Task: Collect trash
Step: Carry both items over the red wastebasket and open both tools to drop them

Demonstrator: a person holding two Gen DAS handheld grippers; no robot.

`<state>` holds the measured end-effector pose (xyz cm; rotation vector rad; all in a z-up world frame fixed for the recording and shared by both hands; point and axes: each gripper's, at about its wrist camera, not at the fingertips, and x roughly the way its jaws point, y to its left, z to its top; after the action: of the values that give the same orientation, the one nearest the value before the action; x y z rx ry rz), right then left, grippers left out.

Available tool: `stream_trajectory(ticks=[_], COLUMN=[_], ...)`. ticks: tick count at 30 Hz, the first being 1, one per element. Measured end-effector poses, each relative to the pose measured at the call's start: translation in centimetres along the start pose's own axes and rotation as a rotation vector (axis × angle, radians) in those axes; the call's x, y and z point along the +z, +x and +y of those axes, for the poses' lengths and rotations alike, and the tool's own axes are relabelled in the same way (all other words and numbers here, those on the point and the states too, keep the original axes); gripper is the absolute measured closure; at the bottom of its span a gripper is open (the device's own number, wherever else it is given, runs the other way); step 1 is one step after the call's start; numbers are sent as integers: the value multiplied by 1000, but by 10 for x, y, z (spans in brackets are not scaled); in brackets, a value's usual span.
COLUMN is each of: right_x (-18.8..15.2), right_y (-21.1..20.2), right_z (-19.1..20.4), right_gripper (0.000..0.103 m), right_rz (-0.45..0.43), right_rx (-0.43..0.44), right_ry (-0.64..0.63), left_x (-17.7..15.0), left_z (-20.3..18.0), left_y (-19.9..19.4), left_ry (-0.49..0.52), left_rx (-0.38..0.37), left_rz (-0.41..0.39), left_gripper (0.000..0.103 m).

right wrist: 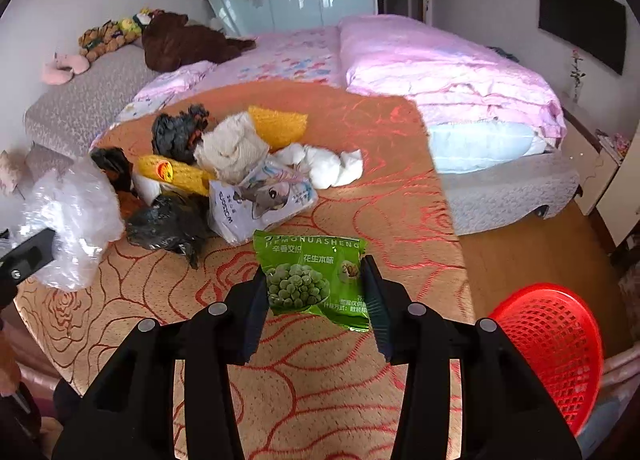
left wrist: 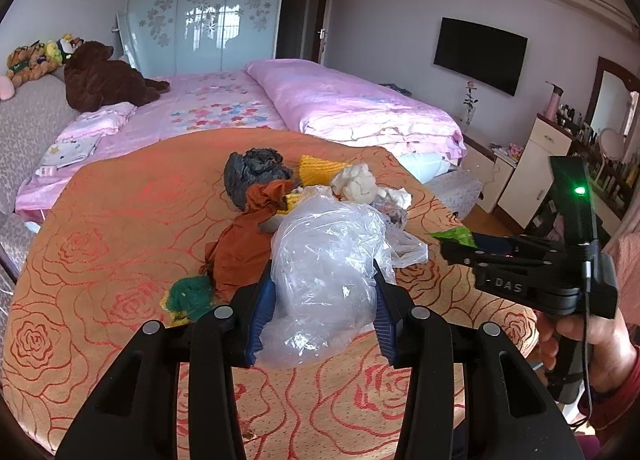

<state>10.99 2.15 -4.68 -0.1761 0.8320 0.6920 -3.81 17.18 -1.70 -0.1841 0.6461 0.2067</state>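
Soft daylight fills the room, glinting off the glass wardrobe doors [left wrist: 204, 16] far beyond the claws. Fisheye bending curves every edge, with dark vignetted corners. The tabletop [right wrist: 328, 372] looks evenly lit, slightly soft.

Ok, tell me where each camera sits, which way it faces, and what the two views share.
Left wrist: sits on the left hand-held gripper, looking forward and down over the table toward the bed; its fingers hold a clear plastic bag; the right hand-held gripper and a hand show at right.
Right wrist: sits on the right hand-held gripper, looking the same way; its fingers close on a green snack packet; a red basket sits at right.
Shared: table, trash pile, bed, clear bag, green packet.
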Motion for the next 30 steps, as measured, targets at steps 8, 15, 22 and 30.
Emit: stream_trajectory(ticks=[8, 15, 22, 30], right_x=[-3, -12, -19, -27], right_y=[-44, -78, -104, -124], right_z=[-20, -42, -64, -89], right_gripper=[60, 60, 60, 60], right_rz=[-94, -156, -193, -221], right_rx=[-53, -118, -179, -229], right_ry=[76, 155, 195, 244], left_x=[10, 19, 26, 36], left_z=[-26, -54, -82, -107], left_y=[-1, 3, 8, 22], left_ry=[44, 88, 128, 166], left_rx=[-17, -51, -98, -157], left_rz=[-20, -26, -27, -4], left_gripper=[61, 61, 61, 61])
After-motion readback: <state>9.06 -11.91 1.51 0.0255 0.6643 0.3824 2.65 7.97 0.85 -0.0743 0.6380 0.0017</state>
